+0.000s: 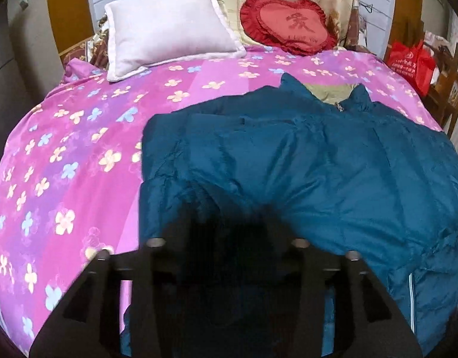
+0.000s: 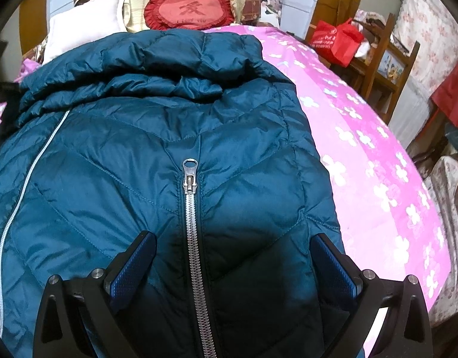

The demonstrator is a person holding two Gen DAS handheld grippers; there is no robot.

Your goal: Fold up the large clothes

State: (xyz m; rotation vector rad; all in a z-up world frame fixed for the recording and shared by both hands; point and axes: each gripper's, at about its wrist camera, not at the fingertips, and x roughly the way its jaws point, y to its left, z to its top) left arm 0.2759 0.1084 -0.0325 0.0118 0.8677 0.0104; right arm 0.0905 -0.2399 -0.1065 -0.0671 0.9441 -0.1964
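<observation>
One teal puffer jacket (image 2: pixel 157 155) lay spread on the pink flowered bedspread (image 1: pixel 79 149) — zipped. The right gripper (image 2: pixel 233 256) stood open over its zipper (image 2: pixel 193 238), pads clear of the fabric; the left gripper (image 1: pixel 229 253) was too blurred to tell — nothing visibly pinched.

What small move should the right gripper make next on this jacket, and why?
Probably lower the right gripper and close it on the teal jacket. Its fingers stand apart either side of the silver zipper, gripping nothing, and the jacket lies bunched on the pink bedspread, so a hold seems needed before folding.
</observation>
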